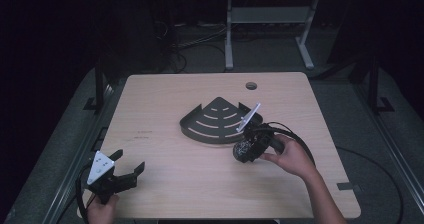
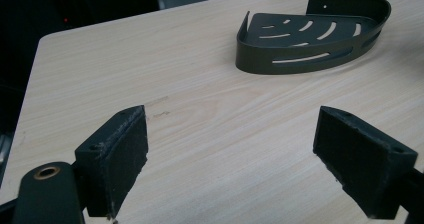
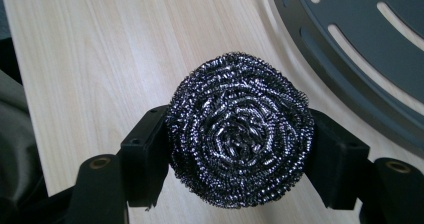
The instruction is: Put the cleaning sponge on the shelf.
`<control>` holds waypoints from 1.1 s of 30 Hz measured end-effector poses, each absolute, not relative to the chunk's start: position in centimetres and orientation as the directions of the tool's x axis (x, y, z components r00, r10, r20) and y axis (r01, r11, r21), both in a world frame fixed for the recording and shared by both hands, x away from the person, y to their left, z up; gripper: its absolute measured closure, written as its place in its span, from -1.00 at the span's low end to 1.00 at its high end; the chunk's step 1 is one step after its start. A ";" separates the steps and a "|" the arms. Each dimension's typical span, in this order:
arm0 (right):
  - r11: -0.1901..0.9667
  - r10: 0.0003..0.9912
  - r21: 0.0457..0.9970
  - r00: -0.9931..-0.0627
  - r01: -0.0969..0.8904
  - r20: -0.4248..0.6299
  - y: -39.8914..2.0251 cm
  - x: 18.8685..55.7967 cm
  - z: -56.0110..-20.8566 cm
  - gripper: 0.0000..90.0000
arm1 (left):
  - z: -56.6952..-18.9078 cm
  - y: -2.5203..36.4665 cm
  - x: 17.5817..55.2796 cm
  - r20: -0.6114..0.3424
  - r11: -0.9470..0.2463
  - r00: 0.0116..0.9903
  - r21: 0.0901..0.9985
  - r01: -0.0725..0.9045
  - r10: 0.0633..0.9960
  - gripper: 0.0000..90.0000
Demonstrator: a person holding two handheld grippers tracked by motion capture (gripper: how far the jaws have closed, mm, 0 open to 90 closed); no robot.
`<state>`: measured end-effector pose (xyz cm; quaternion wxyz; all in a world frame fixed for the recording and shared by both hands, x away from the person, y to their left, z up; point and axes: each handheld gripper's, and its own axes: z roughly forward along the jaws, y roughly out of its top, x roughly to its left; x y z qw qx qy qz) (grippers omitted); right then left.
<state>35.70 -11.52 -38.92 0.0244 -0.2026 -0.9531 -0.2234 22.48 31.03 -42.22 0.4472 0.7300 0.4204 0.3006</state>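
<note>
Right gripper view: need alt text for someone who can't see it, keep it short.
A round steel wool scourer is clamped between the right gripper's two black fingers, above a light wooden table. The edge of a dark slotted corner tray lies on the table at upper right.

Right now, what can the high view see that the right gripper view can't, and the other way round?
High view alone: the left tool, jaws open and empty, near the table's front left corner; the person's hand behind the right tool; the round hole in the light wooden table; the floor and cables beyond.

Right gripper view alone: the coiled strands of the shiny steel wire scrubbing ball, squeezed between two black pads, seen close up.

Both: the scrubber, the wooden tabletop, and the dark metal corner shelf with curved slots beside the right tool.
</note>
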 end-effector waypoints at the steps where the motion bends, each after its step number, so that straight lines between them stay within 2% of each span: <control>1: 0.820 0.376 0.413 -0.917 0.397 0.135 -11.4 35.8 -38.9 -0.27 | -42.2 31.0 22.5 0.063 -0.246 0.466 0.906 0.344 0.882 -0.69; 33: 0.818 0.380 0.407 -0.913 0.406 0.146 -9.5 40.3 -37.4 -0.27 | -42.1 31.2 22.4 0.060 -0.240 0.462 0.909 0.342 0.885 -0.69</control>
